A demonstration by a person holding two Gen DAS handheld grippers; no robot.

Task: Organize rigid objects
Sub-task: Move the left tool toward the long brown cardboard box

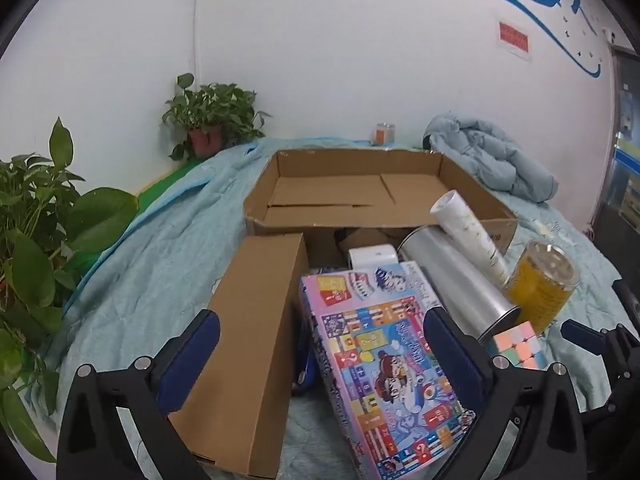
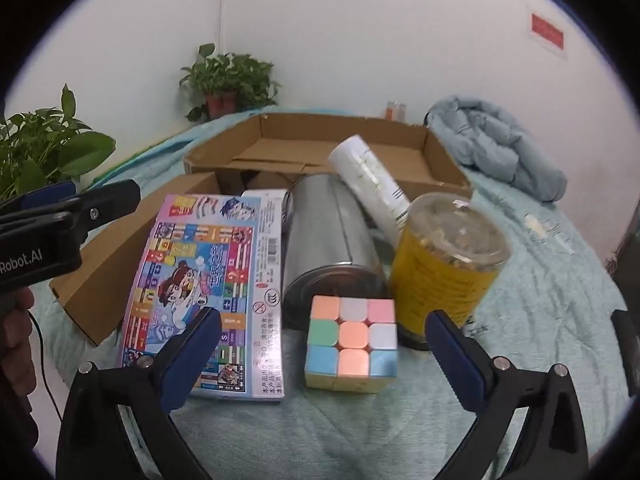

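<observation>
Left tool [image 1: 322, 350] jaws wide apart, tilted down; right tool [image 2: 324, 344] likewise, nothing gripped.

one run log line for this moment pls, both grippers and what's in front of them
left gripper: open, empty, over game box | right gripper: open, empty, facing cube | cardboard tray: nothing loaded yet

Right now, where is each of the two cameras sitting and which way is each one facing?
Left wrist: sits on the left gripper, tilted down over the long brown box and the colourful game box; its own open fingers show, plus the right gripper's tip at the right edge.
Right wrist: sits on the right gripper, tilted down at the pastel cube; its open fingers, the left gripper and a hand show.
Shared: game box, cube, silver can, yellow jar, open cardboard tray.
</observation>
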